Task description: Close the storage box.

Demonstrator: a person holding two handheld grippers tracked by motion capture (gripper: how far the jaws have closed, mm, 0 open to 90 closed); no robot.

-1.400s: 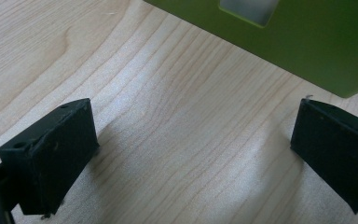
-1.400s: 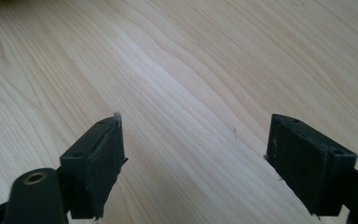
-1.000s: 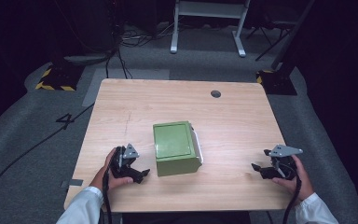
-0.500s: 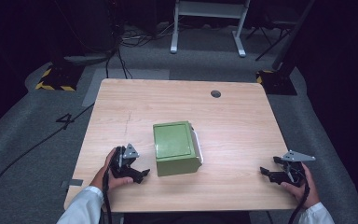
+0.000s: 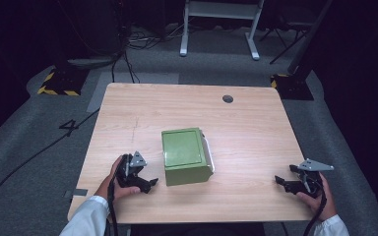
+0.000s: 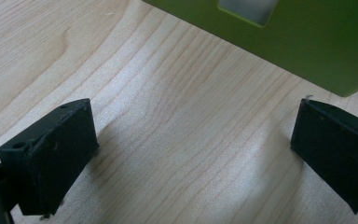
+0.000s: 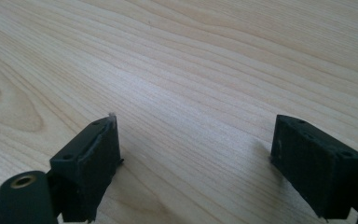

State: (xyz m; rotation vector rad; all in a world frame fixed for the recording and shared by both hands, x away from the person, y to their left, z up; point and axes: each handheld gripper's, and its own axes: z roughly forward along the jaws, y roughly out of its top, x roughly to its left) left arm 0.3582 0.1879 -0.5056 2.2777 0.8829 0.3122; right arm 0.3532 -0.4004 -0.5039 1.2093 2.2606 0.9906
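A green box (image 5: 184,155) with a white panel on its right side sits near the middle of the wooden table (image 5: 246,128). My left gripper (image 5: 148,184) rests on the table just left of the box's near corner, open, nothing between its jaws. In the left gripper view the box's green wall (image 6: 307,42) with a rectangular cut-out stands just ahead of the open gripper (image 6: 191,140). My right gripper (image 5: 281,183) lies near the table's front right corner, open and empty. Bare wood lies between its jaws (image 7: 196,144).
A round grommet hole (image 5: 228,99) is at the table's far right. Cables and a white frame stand (image 5: 221,19) are on the grey floor beyond. A floor marking "4" (image 5: 69,127) lies to the left.
My right gripper has drawn back toward the front right corner of the table. The left gripper and the box have stayed put.
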